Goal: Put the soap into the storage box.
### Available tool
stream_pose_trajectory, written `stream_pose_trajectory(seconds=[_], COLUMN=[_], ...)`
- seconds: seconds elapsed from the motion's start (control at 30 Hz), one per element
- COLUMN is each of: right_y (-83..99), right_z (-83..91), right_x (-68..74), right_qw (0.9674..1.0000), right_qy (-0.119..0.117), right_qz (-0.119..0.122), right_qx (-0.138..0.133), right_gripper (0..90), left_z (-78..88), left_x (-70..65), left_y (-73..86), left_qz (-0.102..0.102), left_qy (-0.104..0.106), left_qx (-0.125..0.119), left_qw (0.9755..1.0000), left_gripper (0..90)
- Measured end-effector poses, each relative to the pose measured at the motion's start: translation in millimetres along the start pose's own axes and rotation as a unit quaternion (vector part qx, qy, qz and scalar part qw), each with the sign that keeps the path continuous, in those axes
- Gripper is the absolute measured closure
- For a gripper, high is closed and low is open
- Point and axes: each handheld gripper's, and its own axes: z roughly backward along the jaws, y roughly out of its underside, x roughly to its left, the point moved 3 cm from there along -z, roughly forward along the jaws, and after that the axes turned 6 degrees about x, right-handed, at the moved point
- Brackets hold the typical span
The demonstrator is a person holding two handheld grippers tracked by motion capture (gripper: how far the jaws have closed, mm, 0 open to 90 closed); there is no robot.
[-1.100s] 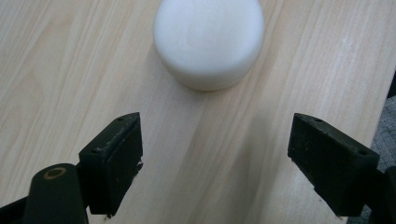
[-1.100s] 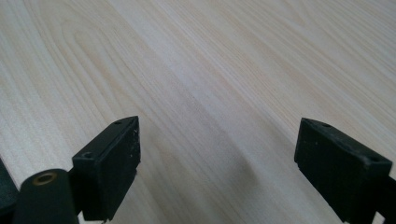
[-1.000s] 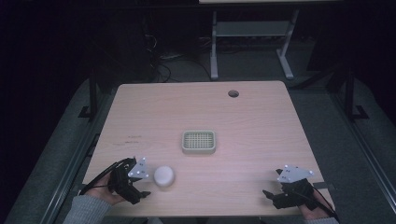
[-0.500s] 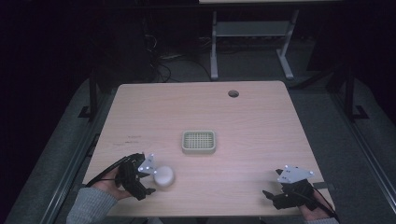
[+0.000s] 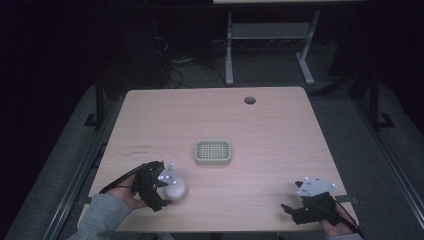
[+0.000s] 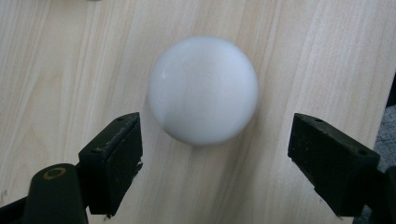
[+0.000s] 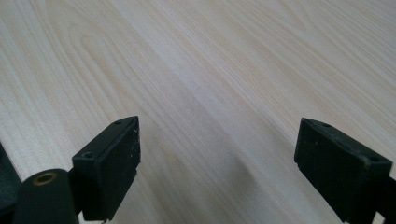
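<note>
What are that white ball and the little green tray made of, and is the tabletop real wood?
The ball looks like smooth plastic, matte to faintly glossy, with no seams visible; foam or rubber can't be ruled out. The tray seems moulded plastic, pale green, with a regular grid floor. The table shows light wood grain, but its flat, even surface suggests laminate or veneer.

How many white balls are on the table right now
1. The white ball lies near the front left of the table, just ahead of the left gripper and its open jaws, short of the small basket.
</note>
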Motion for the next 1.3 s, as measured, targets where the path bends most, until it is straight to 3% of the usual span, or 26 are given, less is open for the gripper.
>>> stream_pose_trajectory(seconds=[0.27,0.77,1.3], right_y=[0.0,-0.5,-0.7], right_z=[-0.1,-0.4,0.0], right_x=[0.1,0.8,1.1], right_qw=[1.0000,1.0000,1.0000], right_qy=[-0.001,-0.002,-0.002], right_qz=[0.000,0.002,0.001], right_qx=[0.000,0.000,-0.002], right_gripper=[13.9,13.9,14.0], left_z=[-2.0,-11.2,-21.3], left_x=[1.8,7.5,11.1], left_y=[-9.9,-18.4,-24.4], left_qz=[-0.012,-0.010,-0.013], left_qy=[0.001,0.022,0.029], left_qx=[0.009,0.020,0.041], left_qw=[0.9999,0.9995,0.9987], left_gripper=[17.6,17.6,17.3])
